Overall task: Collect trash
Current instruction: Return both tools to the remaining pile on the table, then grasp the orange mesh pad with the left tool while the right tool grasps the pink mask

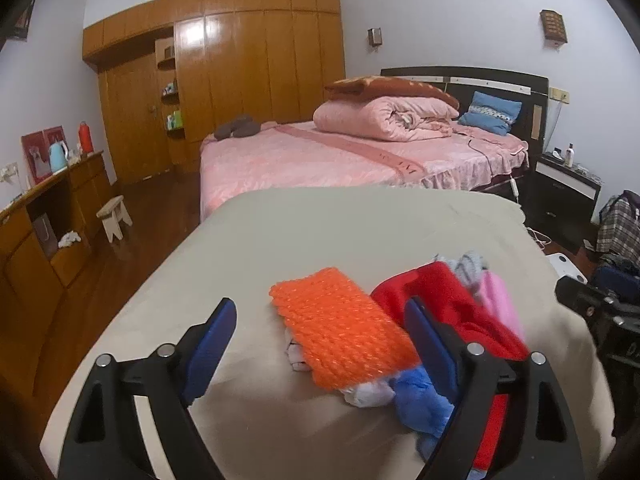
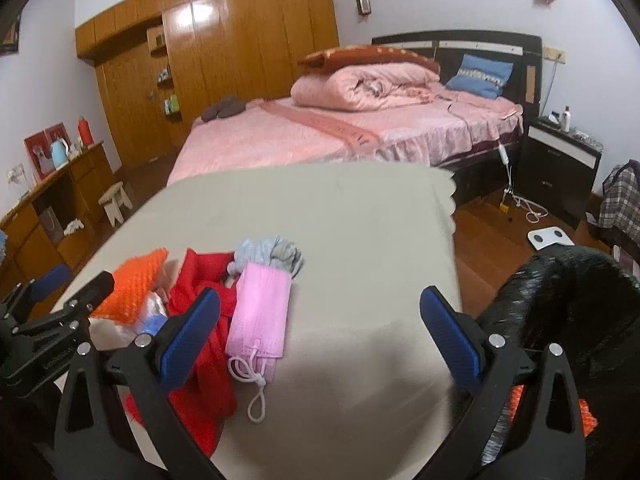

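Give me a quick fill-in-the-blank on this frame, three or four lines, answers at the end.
1. The knitted piece on top of the pile is ____ in colour.
2. The face mask lying beside the red cloth is ____.
3. The left gripper and the right gripper both have their jaws ____.

Answers: orange; pink; open

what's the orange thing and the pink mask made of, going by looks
Orange piece: looks like chunky knitted yarn, matte with a slight sheen; thick braided ridges run along it. Possibly plastic netting, hard to rule out.
Pink mask: seems thin non-woven fabric, matte, with horizontal pleats and soft elastic ear loops.
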`<state>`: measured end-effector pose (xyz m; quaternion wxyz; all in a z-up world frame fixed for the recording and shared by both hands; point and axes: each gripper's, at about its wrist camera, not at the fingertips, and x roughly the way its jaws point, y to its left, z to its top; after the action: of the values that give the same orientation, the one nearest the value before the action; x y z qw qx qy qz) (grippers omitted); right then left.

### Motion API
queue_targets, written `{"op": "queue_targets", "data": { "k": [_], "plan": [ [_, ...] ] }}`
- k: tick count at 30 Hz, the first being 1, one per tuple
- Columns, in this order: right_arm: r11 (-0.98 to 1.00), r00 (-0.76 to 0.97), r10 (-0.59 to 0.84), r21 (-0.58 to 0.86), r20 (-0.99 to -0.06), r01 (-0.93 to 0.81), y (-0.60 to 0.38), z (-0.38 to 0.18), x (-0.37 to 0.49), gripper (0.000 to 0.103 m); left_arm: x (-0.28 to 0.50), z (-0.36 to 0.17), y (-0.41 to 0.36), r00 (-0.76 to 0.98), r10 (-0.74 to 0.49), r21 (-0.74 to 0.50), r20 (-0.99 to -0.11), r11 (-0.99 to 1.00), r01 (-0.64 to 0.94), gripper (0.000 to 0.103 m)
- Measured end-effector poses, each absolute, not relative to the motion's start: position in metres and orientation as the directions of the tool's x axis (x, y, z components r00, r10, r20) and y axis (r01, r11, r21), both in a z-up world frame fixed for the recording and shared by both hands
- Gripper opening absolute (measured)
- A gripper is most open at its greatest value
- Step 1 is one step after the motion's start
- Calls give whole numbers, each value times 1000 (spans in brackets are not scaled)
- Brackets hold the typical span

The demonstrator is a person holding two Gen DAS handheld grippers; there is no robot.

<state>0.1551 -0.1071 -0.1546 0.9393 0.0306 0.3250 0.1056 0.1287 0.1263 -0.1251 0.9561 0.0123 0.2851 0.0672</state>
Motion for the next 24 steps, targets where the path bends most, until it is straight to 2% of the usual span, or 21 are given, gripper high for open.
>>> {"op": "queue_targets", "data": {
  "k": [4,12,14,16,20,21,24],
  "plan": [
    [975,742,220,115,-633,-191,-95,-166,164,86,135,-134,133,819,121,36,-561,992,-122,84],
    [967,680,247,126,-690,-223,-76,-187,179,74,139,-148,141,802,100,12,-589,993,-114,84],
    [962,660,263,135,-704,-239,-71,-190,183,70,140,-149,141,799,89,6,-595,994,-107,84],
    [955,637,282,145,-717,-259,-65,-193,185,60,142,-150,141,798,77,-3,-598,995,-98,84],
    [940,605,324,176,-728,-292,-60,-197,185,45,143,-151,141,799,57,-16,-599,996,-83,75],
    [937,598,333,183,-729,-298,-60,-197,186,38,142,-151,140,800,53,-18,-598,997,-79,72],
    [930,589,352,200,-728,-309,-61,-197,186,27,142,-150,139,802,30,-33,-596,998,-62,58]
  ]
}}
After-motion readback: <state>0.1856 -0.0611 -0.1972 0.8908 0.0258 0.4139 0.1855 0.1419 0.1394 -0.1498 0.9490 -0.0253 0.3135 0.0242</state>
